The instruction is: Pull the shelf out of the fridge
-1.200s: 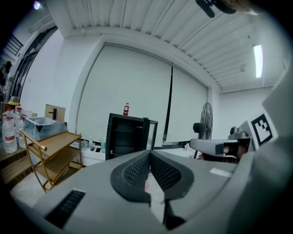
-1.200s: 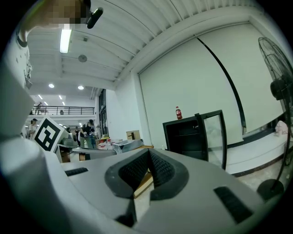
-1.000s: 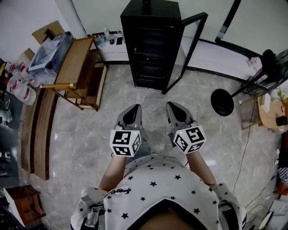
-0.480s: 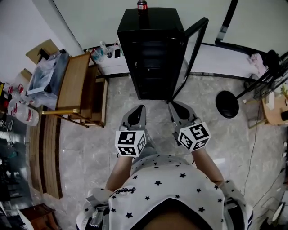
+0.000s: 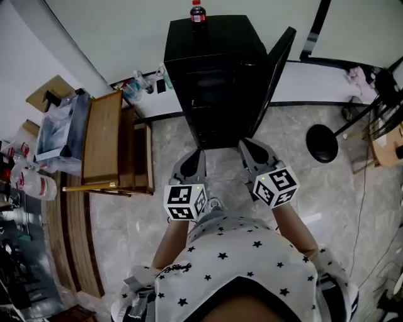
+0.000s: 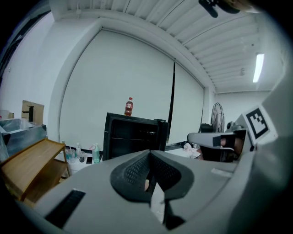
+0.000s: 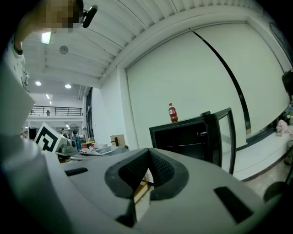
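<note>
Pale marbled floor [image 5: 126, 220] under a plain white wall. Black fridge [image 5: 214, 75] backed against that wall, door [image 5: 280, 63] swung open on the right side and seen nearly edge-on from above. Shelf [image 7: 185, 145] inside the dark cavity, a thin level line, not drawn out; further tiers below it, hard to separate. Bottle [image 5: 198, 11] with red cap and red label upright on the fridge top, print too small to read. Black-and-white square markers on the cube [image 5: 184, 201] behind each gripper, patterns only, no words.

Left gripper [image 5: 196, 154] and right gripper [image 5: 247, 144] side by side, pointed at the fridge front and just short of it. Both sets of tongs closed pad to pad, holding nothing.

Narrow strip of bare floor between tips and fridge. Lower edge of the open door near the right gripper's outer side. Wooden rack [image 5: 104, 144] off to the left, apart from the fridge, small clear bottles [image 5: 135, 88] in the gap at the wall. Round black fan base [image 5: 322, 143] and a thin cable [image 5: 362, 188] farther right, well apart from both grippers.
</note>
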`<state>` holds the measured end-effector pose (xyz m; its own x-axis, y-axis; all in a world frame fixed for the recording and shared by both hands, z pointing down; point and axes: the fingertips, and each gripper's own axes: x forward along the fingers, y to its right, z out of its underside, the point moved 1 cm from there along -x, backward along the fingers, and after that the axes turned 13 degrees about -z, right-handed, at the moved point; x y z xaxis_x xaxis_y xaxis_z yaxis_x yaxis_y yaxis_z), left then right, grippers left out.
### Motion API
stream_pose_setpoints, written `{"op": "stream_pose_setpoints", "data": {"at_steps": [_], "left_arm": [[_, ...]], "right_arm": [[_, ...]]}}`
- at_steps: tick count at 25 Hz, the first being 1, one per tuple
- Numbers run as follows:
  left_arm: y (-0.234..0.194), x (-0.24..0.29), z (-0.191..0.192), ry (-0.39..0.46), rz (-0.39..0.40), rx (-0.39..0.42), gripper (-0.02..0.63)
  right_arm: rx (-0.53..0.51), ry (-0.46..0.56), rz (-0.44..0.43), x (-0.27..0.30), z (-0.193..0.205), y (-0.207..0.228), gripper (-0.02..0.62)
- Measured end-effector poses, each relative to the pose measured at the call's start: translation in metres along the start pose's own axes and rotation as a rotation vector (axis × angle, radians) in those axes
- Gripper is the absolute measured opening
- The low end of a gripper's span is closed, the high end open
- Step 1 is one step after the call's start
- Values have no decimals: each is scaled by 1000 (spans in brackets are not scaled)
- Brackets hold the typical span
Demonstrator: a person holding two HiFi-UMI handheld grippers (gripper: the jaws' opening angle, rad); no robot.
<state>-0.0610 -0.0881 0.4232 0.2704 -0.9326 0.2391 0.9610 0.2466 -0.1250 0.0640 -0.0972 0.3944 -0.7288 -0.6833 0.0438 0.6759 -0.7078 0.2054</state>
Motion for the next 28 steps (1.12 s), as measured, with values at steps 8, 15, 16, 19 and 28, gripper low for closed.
{"op": "stream_pose_setpoints", "data": {"at_steps": [8,15,16,19,28], "left_arm": [[-53,45,-6,-18,21,-3,12],[-85,71,-14,-16,20,-34,12],[-89,73,-14,-16,18,-42,12],[-99,80,-15,-15,9,-66,12],[-121,98,-19,-7,-39,-89,12]], "right_arm": [[-3,-3,41,67,-4,22,-6],[21,4,66,105,-5,40,-6],[33,8,66,109,-4,43,-6],[90,25,63,123,0,54,-6],[326,116,46,161,17,105,-6]]}}
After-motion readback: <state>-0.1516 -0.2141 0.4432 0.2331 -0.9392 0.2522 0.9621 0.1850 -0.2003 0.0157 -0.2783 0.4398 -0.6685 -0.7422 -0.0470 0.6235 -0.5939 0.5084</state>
